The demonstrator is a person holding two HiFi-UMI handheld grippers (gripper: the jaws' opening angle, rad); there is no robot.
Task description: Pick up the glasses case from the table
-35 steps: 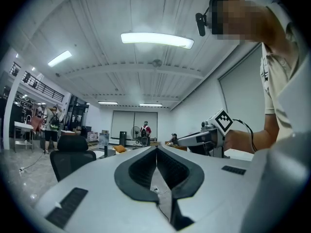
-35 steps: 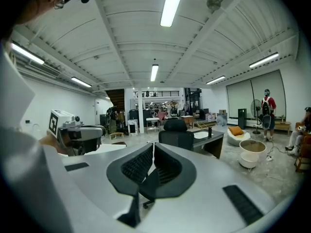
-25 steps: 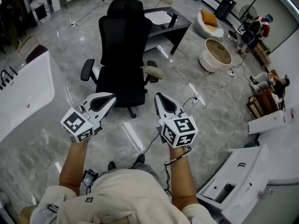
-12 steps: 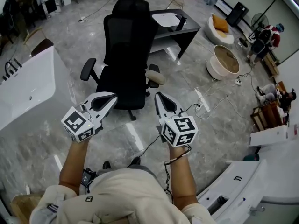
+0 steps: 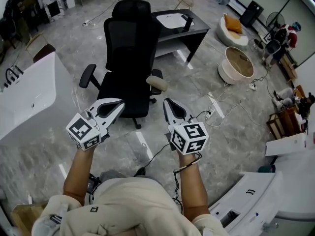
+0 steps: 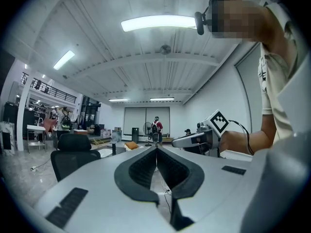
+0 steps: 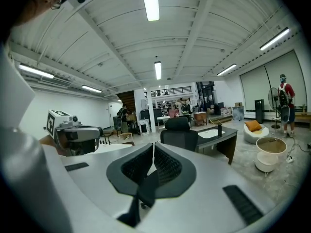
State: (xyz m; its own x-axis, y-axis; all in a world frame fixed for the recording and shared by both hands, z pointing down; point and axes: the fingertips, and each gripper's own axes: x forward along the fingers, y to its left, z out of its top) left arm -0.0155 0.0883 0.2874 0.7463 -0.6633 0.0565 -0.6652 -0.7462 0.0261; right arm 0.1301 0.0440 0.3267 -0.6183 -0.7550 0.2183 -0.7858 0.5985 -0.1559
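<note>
Both grippers are held out level over the grey floor, side by side, in the head view. My left gripper [image 5: 119, 102] is shut with nothing between its jaws, and my right gripper [image 5: 166, 101] is shut and empty as well. In the left gripper view the closed jaws [image 6: 156, 148] point across the room; in the right gripper view the closed jaws [image 7: 153, 144] point at the black office chair [image 7: 179, 132]. A dark desk [image 5: 197, 31] stands behind the chair [image 5: 129, 48]. On it lie a white sheet and a small black object [image 5: 186, 19]; whether that is the glasses case I cannot tell.
A white tub-like unit [image 5: 29, 97] stands at the left. White furniture [image 5: 256, 191] fills the lower right. A round beige basket [image 5: 235, 65] and a cushioned seat [image 5: 230, 26] sit right of the desk. Cables [image 5: 221, 107] trail over the floor. People stand far off.
The head view has shifted slightly: chair and desk look a little nearer and the floor slides past. Both grippers stay shut and keep their place in the picture.
</note>
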